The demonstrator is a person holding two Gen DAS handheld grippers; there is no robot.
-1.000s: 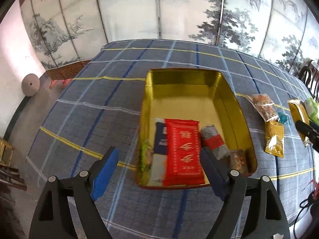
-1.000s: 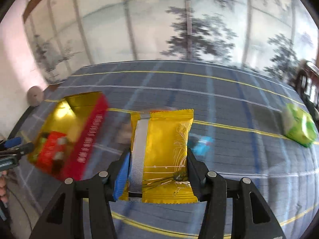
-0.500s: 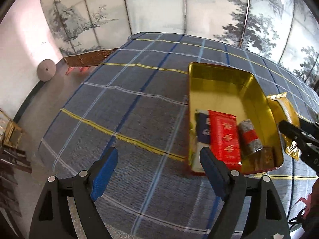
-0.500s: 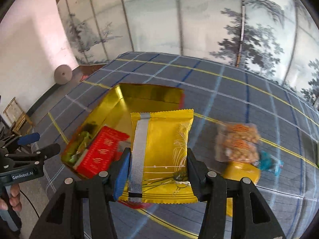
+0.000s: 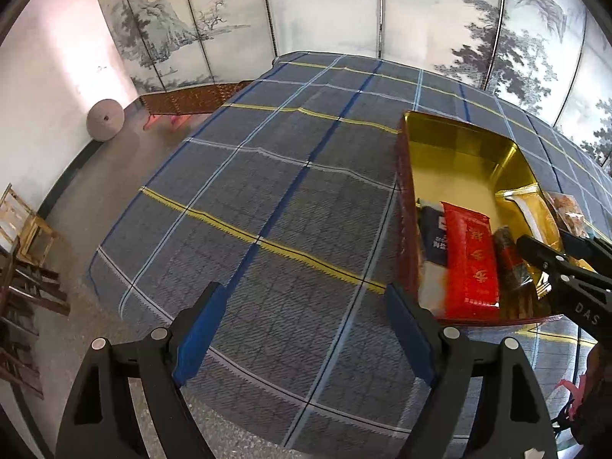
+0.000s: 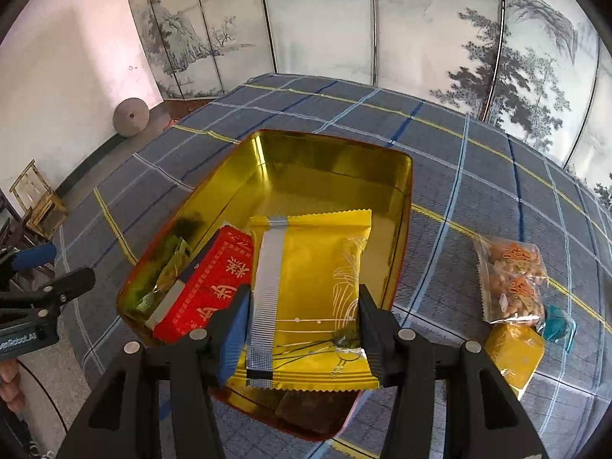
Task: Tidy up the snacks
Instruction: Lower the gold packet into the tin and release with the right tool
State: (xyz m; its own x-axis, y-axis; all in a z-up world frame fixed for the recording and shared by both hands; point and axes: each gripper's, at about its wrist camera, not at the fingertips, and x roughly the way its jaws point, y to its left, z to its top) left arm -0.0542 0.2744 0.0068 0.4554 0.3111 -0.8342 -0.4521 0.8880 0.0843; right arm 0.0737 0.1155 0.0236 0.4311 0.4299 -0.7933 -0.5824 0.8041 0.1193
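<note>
Your right gripper (image 6: 302, 329) pinches the light, crinkly yellow packet (image 6: 313, 287) by its sides above the tin (image 6: 405, 206); your left gripper (image 5: 306, 329) hangs spread, empty.

Hidden, cropped and unreadable parts

In the right wrist view the yellow packet (image 6: 313, 290) covers the near middle of the gold tin (image 6: 329, 160), so only a corner of a brown snack (image 6: 306, 409) shows beneath it. The red packet (image 6: 206, 290) hides most of the blue-and-white packet (image 6: 172, 298); its print is too small to read. In the left wrist view the right claw (image 5: 554, 264) masks the tin's (image 5: 459, 137) near right corner, and the bag of nuts (image 5: 570, 214) is partly covered.
</note>
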